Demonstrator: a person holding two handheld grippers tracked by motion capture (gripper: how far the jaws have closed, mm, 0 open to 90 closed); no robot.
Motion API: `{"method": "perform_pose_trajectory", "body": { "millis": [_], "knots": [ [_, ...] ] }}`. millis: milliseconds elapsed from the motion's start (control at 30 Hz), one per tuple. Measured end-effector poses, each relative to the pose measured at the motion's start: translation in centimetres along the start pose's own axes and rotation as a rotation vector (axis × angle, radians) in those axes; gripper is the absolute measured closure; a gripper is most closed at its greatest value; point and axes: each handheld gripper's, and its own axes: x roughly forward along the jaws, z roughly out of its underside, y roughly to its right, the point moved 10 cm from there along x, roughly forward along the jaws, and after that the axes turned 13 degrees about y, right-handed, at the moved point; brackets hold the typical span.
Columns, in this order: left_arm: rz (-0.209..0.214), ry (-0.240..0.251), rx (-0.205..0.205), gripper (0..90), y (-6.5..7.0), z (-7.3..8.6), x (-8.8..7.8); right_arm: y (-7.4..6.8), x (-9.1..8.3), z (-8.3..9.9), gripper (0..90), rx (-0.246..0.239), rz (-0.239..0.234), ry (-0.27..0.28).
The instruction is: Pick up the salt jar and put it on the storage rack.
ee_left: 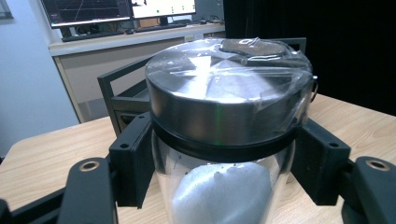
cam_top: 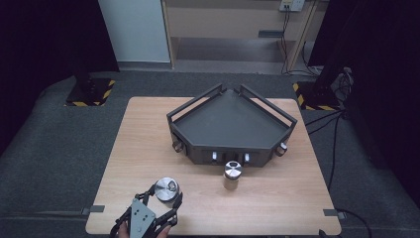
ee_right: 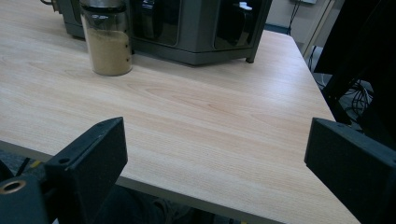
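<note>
Left gripper (cam_top: 166,198), near-left table (cam_top: 148,129) corner: jaws clamped on a glass jar (ee_left: 224,186) just under its metal lid (ee_left: 229,88); white powder heaped inside. Right gripper (ee_right: 215,154) spread wide over the near table edge, nothing between its jaws. Second jar (cam_top: 232,175), tan powder within, stands mid-table, close to the near front of the dark corner tray (cam_top: 230,124), whose bed is bare.

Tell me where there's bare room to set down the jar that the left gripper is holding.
The left gripper holds the jar near the table's front left corner. Bare patches: the tray's flat floor; the table's left strip beside the tray; the front right area past the second jar. Crowded: the narrow gap between that jar and the tray's front.
</note>
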Motion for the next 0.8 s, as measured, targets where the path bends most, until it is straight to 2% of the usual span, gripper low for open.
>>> {"method": "perform_pose_trajectory", "body": {
  "millis": [367,433,500,600,733,800],
  "knots": [
    [-0.002,0.003,0.002,30.4,-0.1,-0.8,0.2,0.0,0.0,0.0,5.8,0.003,-0.002,0.001],
    [0.004,-0.007,0.013,30.4,-0.3,-1.4,0.7,0.0,0.0,0.0,5.9,0.005,-0.004,0.001],
    [0.000,0.000,0.004,30.4,-0.4,-1.8,1.2,0.0,0.0,0.0,5.9,0.006,-0.006,0.000],
    [0.006,0.004,0.013,30.4,-0.6,-2.5,2.2,0.0,0.1,0.0,5.9,0.006,-0.007,0.000],
    [0.015,0.014,0.009,30.4,-1.0,-3.4,4.1,0.0,0.1,0.0,5.9,0.010,-0.002,-0.001],
    [0.024,0.017,0.022,30.4,-1.1,-3.9,5.3,0.0,0.1,0.0,5.9,0.011,0.001,-0.001]
  ]
}}
